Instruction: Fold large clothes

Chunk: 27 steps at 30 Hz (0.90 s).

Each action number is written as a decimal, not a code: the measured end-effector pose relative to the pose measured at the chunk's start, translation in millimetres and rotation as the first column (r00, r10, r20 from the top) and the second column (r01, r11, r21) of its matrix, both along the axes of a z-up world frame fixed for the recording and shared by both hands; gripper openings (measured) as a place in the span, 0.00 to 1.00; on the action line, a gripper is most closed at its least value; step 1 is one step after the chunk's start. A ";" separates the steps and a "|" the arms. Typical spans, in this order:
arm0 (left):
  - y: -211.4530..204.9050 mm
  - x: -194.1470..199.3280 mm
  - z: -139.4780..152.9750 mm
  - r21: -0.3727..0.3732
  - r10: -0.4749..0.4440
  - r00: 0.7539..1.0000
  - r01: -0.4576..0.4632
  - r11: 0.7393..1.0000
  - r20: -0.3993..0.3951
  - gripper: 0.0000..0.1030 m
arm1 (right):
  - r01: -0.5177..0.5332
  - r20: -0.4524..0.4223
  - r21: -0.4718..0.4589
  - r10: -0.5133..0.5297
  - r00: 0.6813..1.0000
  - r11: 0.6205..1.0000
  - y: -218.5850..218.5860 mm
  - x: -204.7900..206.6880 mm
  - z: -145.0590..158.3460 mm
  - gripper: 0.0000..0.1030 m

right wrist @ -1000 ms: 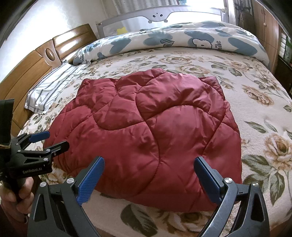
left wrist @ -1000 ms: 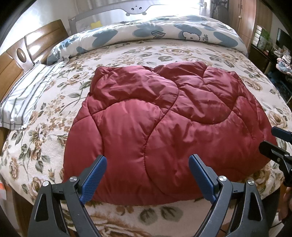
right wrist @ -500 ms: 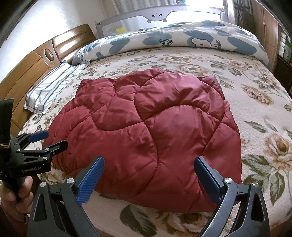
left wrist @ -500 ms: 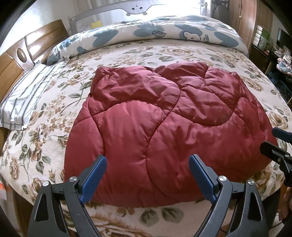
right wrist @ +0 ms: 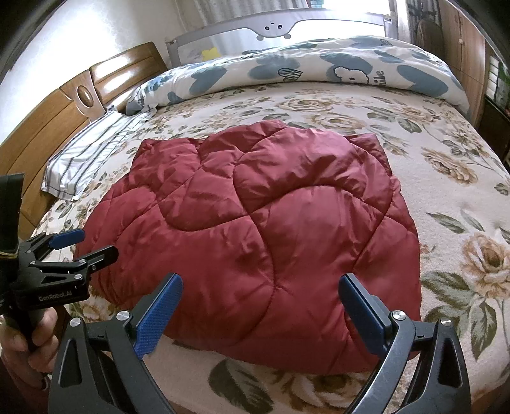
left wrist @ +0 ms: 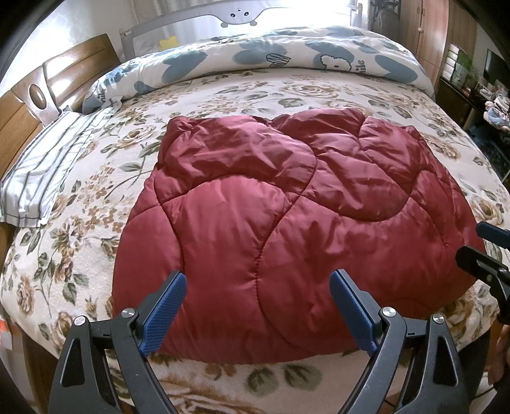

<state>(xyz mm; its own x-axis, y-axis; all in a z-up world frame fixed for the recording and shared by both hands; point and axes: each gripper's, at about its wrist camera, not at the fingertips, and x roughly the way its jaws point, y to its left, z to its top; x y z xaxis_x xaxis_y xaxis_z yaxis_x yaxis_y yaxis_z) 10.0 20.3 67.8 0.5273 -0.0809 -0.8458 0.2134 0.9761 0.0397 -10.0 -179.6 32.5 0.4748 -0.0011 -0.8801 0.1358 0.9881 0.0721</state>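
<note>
Hovering both grippers over the near edge of the red quilted jacket, which lies folded on the floral bed cover.
Your left gripper and right gripper both gape wide, empty, angled steeply down; grab the jacket's near corners evenly before folding away from you.

You get strong daylight from window behind bed, overexposed there. Scene bright, sharp. Fisheye bends edges; corners black. Soft sheen on red quilted garment.
</note>
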 end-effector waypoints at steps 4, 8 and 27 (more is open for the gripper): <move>0.5 0.7 0.4 0.000 0.000 1.000 0.000 1.000 0.002 0.89 | 0.003 0.000 0.000 -0.003 1.000 1.000 -3.2 1.4 -0.8 0.96; 0.9 0.7 0.3 -0.001 0.001 1.000 -0.001 1.000 0.001 0.89 | 0.002 -0.001 0.000 -0.002 1.000 1.000 -1.8 1.3 -0.3 0.96; 4.8 -0.1 6.7 -0.061 0.006 1.000 -0.006 0.998 0.004 0.89 | -0.002 0.016 -0.013 0.002 1.000 1.000 -0.5 5.2 4.1 0.96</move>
<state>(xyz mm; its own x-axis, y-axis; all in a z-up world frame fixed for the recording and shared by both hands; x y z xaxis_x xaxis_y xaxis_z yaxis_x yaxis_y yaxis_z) 9.9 25.1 74.5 0.5319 -0.1292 -0.8369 0.2073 0.9781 -0.0192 -4.8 -180.1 36.6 0.4885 -0.0116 -0.8725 0.1326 0.9893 0.0611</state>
